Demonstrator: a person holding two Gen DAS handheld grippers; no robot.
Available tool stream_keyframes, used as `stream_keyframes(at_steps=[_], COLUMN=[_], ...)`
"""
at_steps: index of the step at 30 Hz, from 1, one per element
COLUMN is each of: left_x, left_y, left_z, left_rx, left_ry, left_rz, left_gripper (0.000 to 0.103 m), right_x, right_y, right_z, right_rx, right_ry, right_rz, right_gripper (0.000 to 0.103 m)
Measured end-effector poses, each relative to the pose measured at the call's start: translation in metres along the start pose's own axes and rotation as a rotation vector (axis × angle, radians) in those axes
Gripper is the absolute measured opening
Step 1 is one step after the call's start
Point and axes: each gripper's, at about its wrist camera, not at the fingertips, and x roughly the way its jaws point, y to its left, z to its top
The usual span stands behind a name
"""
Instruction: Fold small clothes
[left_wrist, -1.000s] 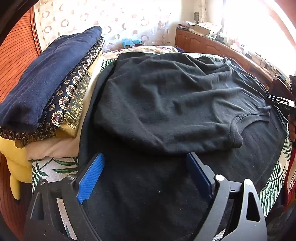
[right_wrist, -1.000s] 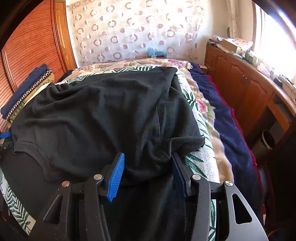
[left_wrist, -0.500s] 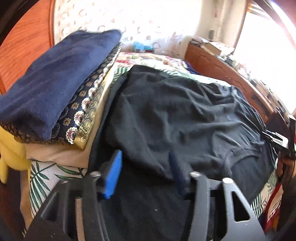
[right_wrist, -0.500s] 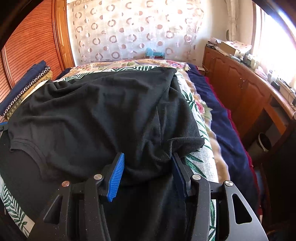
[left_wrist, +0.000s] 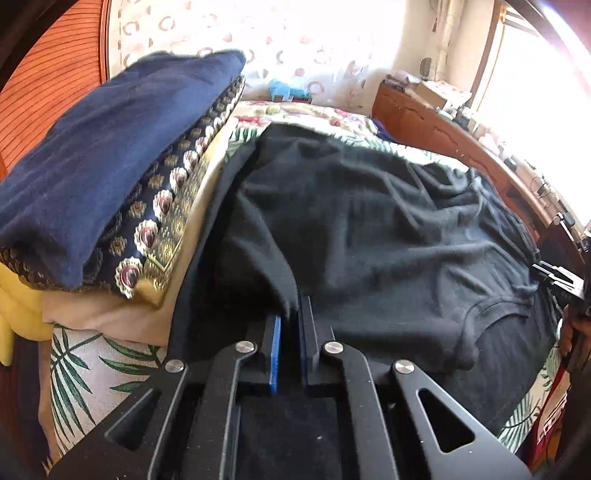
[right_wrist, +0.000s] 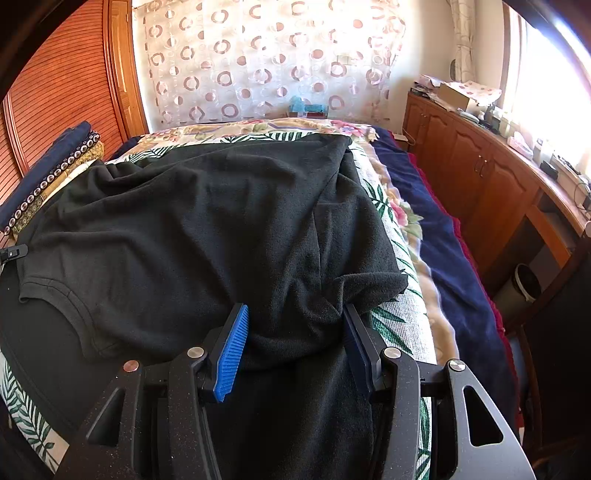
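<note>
One black T-shirt spread across the leaf-print bed cover. One stack of folded clothes at the bed's left edge, four layers counted: navy, patterned, cream, yellow. No legible writing or brand marks.

Left gripper: pressed together, pinching a fold of the shirt's edge; one second earlier spread wide over flat cloth. Right gripper: half spread, bunched shirt fabric packed between both pads, unchanged from the earlier frame.
</note>
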Motion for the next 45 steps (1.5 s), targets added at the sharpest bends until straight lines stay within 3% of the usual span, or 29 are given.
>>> stream_keyframes(at_steps=[9,15,25,30,33,34,45], left_x=[-0.036,-0.037,-0.036,-0.034,-0.037,-0.041,-0.114], left_y=[-0.018,-0.024,-0.023,-0.023,-0.022,-0.023,-0.028], left_z=[0.010,0.005,-0.002,-0.004,-0.004,-0.004,-0.015], left_rx=[0.032,0.037,0.024,0.021,0.023,0.024,0.023], left_ry=[-0.118,-0.123,-0.119,-0.118,-0.131,-0.147,-0.309], left_rz=[-0.026,-0.038,-0.050,-0.052,-0.045,-0.041,-0.091], left_gripper=[0.006,0.006,0.006,0.006,0.006,0.005,0.005], right_x=[-0.005,-0.012,-0.009,0.000,0.006,0.007,-0.073], right_y=[-0.004,-0.021,-0.024,-0.027,-0.024,-0.023,-0.011], right_z=[-0.002,-0.007,-0.010,0.004,0.014,0.016,0.026], right_rx=[0.045,0.145,0.152,0.144,0.127,0.124,0.073], right_ry=[-0.025,-0.072,-0.024,0.007,0.021,0.021,-0.227], right_rz=[-0.010,-0.006,0.081,0.054,-0.003,-0.004,0.015], right_gripper=[0.052,0.052,0.043,0.039,0.023,0.009,0.005])
